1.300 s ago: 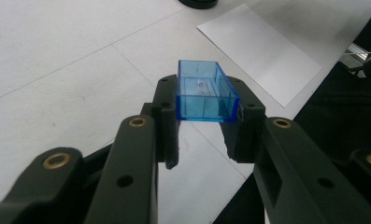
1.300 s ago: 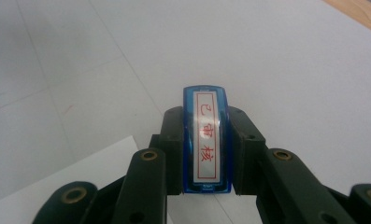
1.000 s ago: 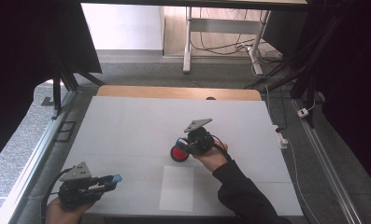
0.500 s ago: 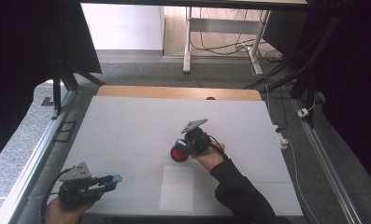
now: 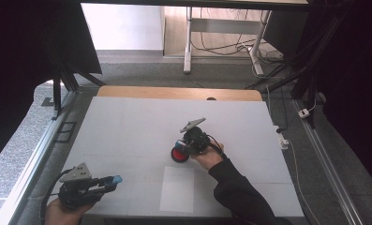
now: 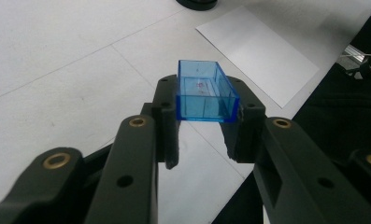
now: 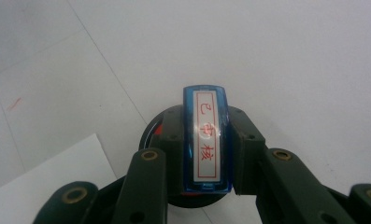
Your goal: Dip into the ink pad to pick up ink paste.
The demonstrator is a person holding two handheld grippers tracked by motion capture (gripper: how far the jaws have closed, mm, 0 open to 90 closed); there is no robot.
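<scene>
Both grippers loaded, stamp over ink pad

L gripper [image 5: 109,180], near table's front-left corner, clamps a clear blue plastic cap [image 6: 204,92]. White paper sheet [image 5: 177,188] lies centre-front. R gripper [image 5: 181,147] clamps a blue rectangular stamp w/ red characters [image 7: 206,137] just above a round red-and-black ink pad [image 5: 179,154].

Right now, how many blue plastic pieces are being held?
2. A clear blue cap sits between the left gripper's fingers near the table's front left corner. A blue stamp with red characters is clamped in the right gripper, over a round red ink pad mid-table.
</scene>
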